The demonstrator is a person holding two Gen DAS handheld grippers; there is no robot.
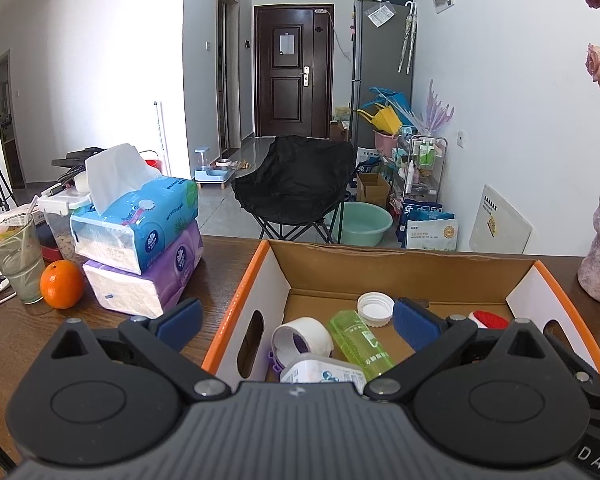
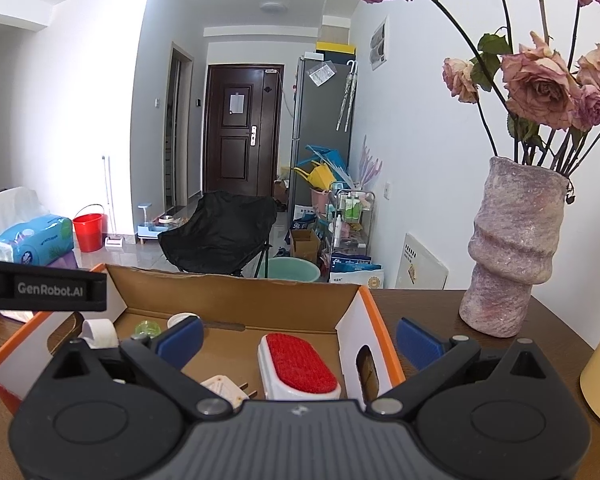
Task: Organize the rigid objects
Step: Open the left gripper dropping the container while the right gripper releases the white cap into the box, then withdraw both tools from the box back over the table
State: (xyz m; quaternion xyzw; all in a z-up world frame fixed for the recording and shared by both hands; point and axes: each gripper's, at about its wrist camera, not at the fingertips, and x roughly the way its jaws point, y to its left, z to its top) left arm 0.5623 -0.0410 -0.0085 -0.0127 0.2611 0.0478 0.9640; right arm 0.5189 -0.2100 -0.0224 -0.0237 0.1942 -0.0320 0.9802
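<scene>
A dark brown wooden table (image 1: 16,336) stands in a bright room with a dark door (image 1: 292,72) far back and a black folding chair (image 1: 296,184) on the floor. On the table sits an open cardboard box (image 1: 400,268) with orange edges. Inside it lie a green plastic bottle (image 1: 360,342), a white cap (image 1: 375,309) touching the bottle's far end, a roll of white tape (image 1: 302,338) and a small white container (image 1: 320,370) close to the camera. A white brush with a red pad (image 2: 300,364) lies near the box's right wall, with a white plug (image 2: 224,390) just beside it. The left gripper (image 1: 296,320) is spread wide and holds nothing; one finger is outside the box's left wall, the other inside. The right gripper (image 2: 300,336) is also spread wide and empty, across the box's right wall. To the left of the box are two stacked tissue packs (image 1: 148,240), an orange (image 1: 62,284) and a glass (image 1: 16,256). To the right stands a pink vase (image 2: 512,248) of dried roses (image 2: 540,84).
</scene>
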